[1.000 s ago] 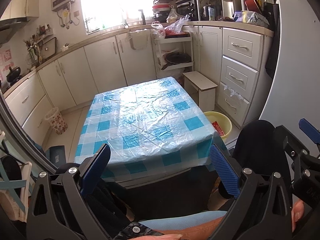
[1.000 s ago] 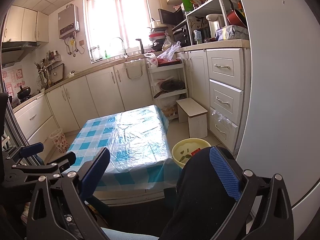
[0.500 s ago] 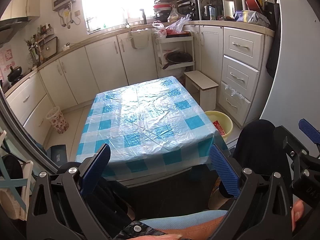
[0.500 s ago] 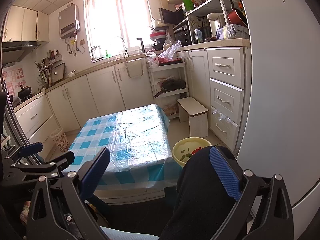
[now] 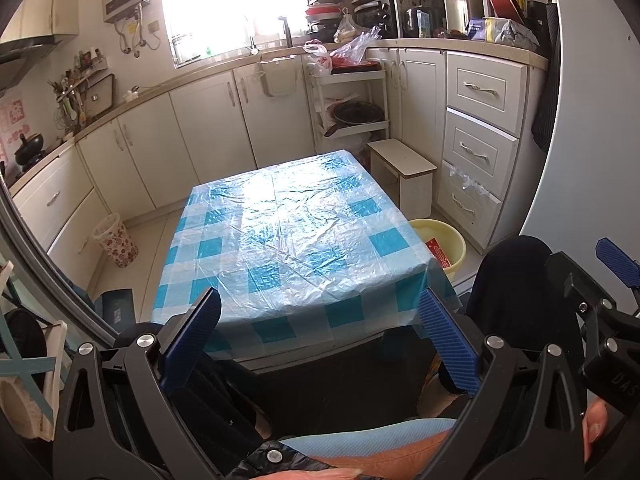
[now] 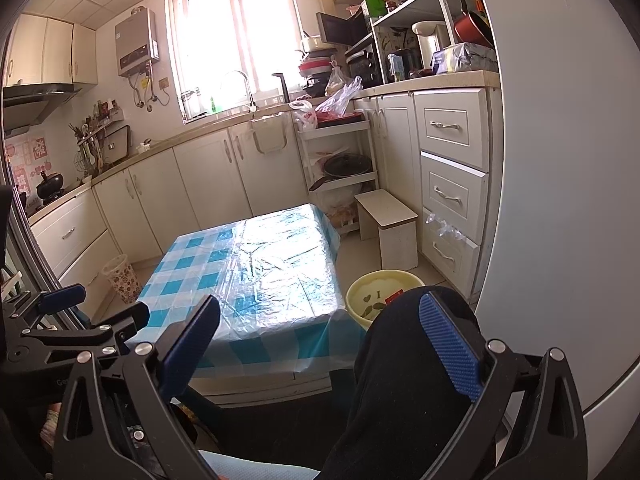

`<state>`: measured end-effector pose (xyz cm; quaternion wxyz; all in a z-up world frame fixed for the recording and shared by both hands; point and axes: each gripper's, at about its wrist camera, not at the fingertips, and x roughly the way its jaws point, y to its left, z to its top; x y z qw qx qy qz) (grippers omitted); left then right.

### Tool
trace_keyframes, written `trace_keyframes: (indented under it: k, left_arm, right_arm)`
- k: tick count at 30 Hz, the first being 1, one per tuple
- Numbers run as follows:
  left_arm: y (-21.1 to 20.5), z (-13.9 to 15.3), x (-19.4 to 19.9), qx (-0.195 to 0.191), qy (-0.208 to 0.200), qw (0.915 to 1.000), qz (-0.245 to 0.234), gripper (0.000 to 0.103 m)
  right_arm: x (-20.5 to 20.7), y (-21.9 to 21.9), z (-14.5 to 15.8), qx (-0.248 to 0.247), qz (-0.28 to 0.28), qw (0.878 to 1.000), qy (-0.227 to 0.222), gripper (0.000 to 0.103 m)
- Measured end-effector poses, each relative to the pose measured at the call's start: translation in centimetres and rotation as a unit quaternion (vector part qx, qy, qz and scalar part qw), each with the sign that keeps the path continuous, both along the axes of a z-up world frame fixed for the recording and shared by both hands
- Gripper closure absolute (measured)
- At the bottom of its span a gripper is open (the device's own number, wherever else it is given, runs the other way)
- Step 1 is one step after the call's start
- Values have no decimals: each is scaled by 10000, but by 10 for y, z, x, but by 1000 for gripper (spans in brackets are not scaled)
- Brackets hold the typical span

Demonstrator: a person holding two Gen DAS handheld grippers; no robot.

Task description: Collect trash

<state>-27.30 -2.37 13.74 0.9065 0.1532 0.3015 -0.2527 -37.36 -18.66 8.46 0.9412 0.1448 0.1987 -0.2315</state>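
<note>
A low table with a blue-and-white checked cloth under clear plastic (image 5: 288,236) (image 6: 260,272) stands ahead; I see nothing lying on it. A yellow basin (image 5: 444,240) (image 6: 380,292) on the floor right of the table holds a red packet (image 5: 438,254) and some scraps. My left gripper (image 5: 320,336) is open and empty, held near the table's near edge. My right gripper (image 6: 320,340) is open and empty, over a black-trousered knee. Each gripper shows at the edge of the other's view.
A flowered waste basket (image 5: 116,240) (image 6: 122,280) stands on the floor left of the table. A small white stool (image 5: 404,172) and a white rack (image 5: 352,108) stand behind the table. White cabinets (image 5: 480,152) line the walls. A pale fridge door (image 6: 560,160) is on the right.
Both views have shifted very slightly; the grippers stay open and empty, and nothing on the table or floor has moved.
</note>
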Motion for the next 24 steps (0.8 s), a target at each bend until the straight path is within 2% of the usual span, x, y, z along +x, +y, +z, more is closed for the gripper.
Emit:
trace_keyframes:
  k: [24]
  left_arm:
    - [0, -3, -7, 45, -25, 10000, -29, 8]
  right_arm:
    - [-1, -1, 1, 20, 0, 10000, -6, 7]
